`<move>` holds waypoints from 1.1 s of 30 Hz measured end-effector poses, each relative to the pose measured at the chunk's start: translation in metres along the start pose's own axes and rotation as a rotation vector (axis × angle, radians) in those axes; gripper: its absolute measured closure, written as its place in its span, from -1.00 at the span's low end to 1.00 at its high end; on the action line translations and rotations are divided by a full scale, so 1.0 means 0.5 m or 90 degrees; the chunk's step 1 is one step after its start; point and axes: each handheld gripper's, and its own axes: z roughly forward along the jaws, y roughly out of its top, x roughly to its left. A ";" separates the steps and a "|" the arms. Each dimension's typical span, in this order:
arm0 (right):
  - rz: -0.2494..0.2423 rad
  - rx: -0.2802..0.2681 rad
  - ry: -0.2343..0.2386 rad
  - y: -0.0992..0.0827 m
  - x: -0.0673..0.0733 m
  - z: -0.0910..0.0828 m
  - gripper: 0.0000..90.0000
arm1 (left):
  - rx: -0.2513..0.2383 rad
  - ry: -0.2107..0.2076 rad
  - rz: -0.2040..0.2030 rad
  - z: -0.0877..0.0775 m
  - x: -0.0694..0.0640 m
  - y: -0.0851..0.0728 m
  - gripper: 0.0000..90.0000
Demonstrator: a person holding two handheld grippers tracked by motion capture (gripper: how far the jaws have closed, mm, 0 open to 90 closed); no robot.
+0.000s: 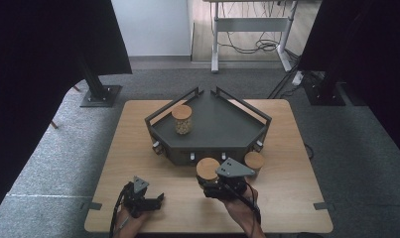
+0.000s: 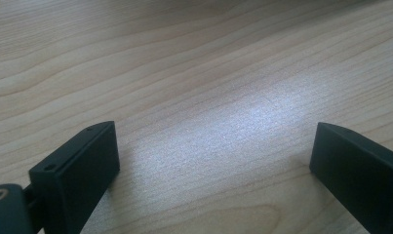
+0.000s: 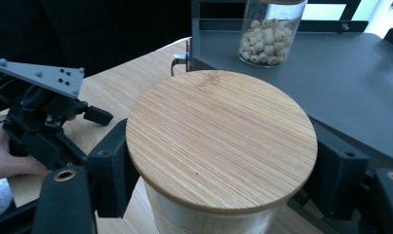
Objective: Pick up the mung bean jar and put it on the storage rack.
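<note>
Fingers (image 2: 77, 170) of the left gripper (image 1: 147, 200) spread wide over bare wood, nothing between them, tips pointing toward the right across the table (image 1: 138, 144) in the high view. Resting low near the front left edge, held by the person's left hand (image 1: 130, 220). Cable trailing down past the wrist.

Further right, fingers (image 3: 111, 170) of the right gripper (image 1: 216, 186) pinching the held jar (image 3: 218, 146) by its glass body just under the lid, one pad on each side. Standing upright, long axis vertical, round bamboo lid (image 3: 221, 134) facing straight up. Contents not readable from here, the glass below the lid mostly hidden. Sitting just in front of the dark tray's (image 1: 212, 129) front wall, near the middle of the table, in the high view. Grey three-cornered plate (image 1: 234, 169) overlapping the lid's right side there; right hand (image 1: 244, 210) behind it.

Just right of that, a second jar (image 1: 254, 161) with a bamboo lid, upright on the table beside the tray's front right corner.

On the tray itself, toward its left rear, a third jar (image 1: 182, 119), upright, filled with pale round pieces, bamboo lid on top. Same jar seen beyond the held one in the right gripper view, well apart from it.
</note>
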 end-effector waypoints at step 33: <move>-0.003 0.001 0.011 0.057 -0.035 0.027 -0.45 | -0.001 0.002 -0.001 0.000 -0.001 0.000 -0.91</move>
